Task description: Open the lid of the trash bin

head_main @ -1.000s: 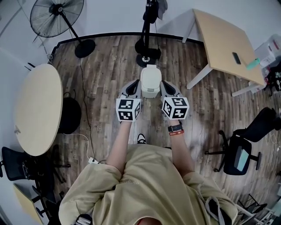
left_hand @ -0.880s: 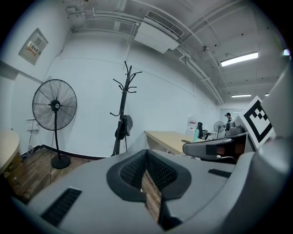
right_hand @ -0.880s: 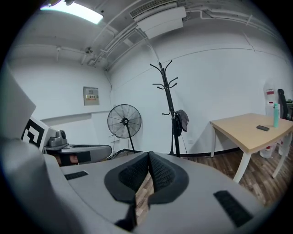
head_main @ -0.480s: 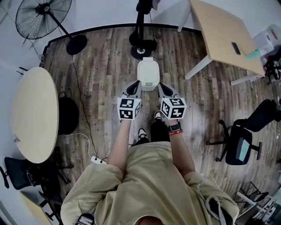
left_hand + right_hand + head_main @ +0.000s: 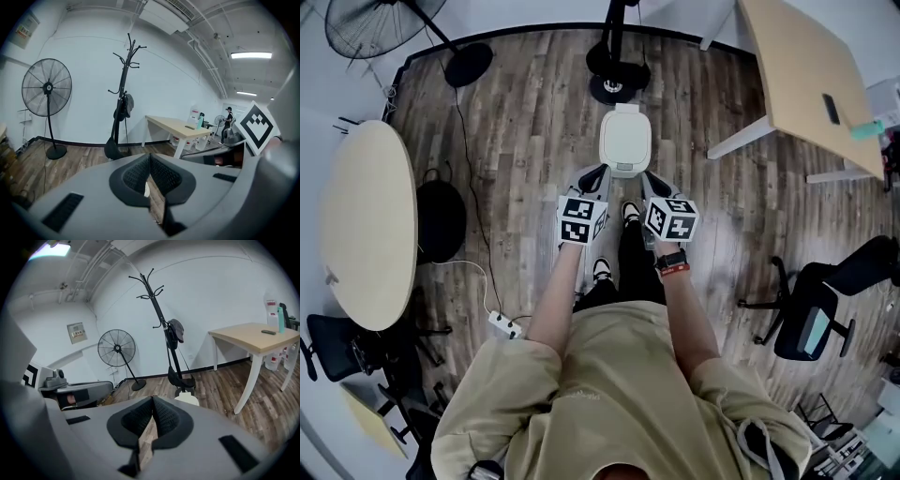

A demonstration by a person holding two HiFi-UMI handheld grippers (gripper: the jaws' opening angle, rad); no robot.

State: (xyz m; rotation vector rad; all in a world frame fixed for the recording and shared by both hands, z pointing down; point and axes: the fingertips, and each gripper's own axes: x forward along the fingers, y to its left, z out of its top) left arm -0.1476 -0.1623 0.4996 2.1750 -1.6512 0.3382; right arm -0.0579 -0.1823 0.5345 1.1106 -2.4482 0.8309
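Note:
A small white trash bin (image 5: 624, 141) with its lid down stands on the wood floor in front of the person. In the head view my left gripper (image 5: 593, 174) and right gripper (image 5: 652, 178) are held side by side just short of the bin's near edge, one toward each corner. Both are shut with nothing between the jaws. In the right gripper view the bin (image 5: 186, 399) shows just past the shut right gripper (image 5: 153, 400). The left gripper (image 5: 150, 157) hides nearly all of the bin in its own view.
A coat stand base (image 5: 617, 86) sits right behind the bin. A floor fan (image 5: 370, 23) stands at the far left and a round table (image 5: 366, 225) at the left. A rectangular table (image 5: 811, 75) is at the right, with an office chair (image 5: 811, 319) nearer.
The person has stepped forward, with legs and shoes now in view. The bin shows beyond the gripper tips instead of between them. Both grippers have stayed shut.

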